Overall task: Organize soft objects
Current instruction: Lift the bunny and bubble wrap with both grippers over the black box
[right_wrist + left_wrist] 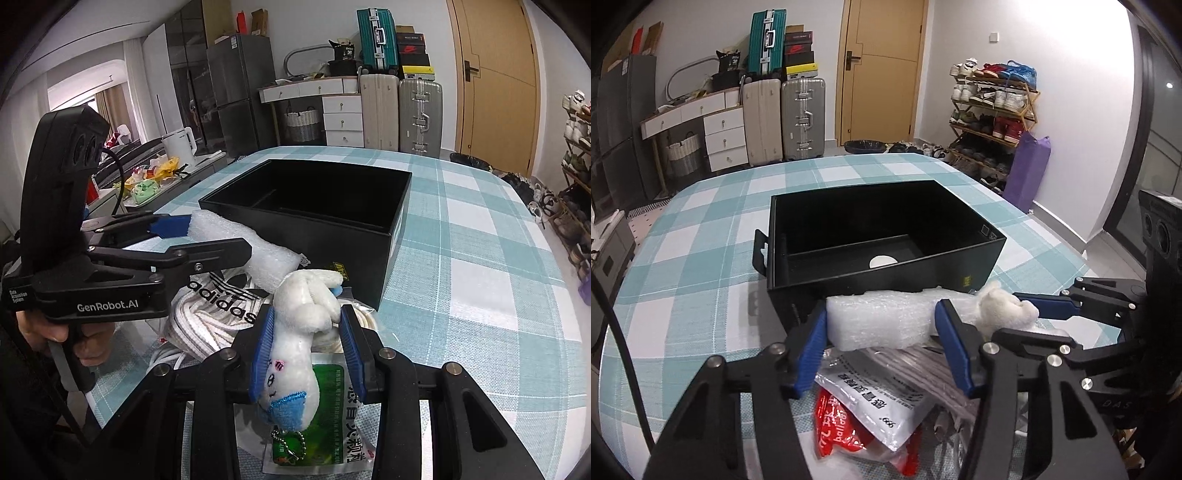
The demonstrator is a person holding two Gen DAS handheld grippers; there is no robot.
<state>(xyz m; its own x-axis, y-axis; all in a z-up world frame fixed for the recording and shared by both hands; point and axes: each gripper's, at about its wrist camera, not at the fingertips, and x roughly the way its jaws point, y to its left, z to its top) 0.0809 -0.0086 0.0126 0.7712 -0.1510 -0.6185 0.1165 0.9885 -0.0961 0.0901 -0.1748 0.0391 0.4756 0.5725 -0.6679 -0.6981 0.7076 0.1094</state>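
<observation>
An open black box stands on the checked tablecloth; it also shows in the right wrist view. My left gripper is shut on a white foam wrap roll just in front of the box. The roll also shows in the right wrist view. My right gripper is shut on a white plush toy with blue trim and a bead chain. The toy also shows in the left wrist view. Both grippers are lifted over a pile of soft items.
Under the grippers lie a red and white plastic pouch, a green medicine packet, an adidas bag and white rope. Suitcases, a shoe rack and a door stand beyond the table.
</observation>
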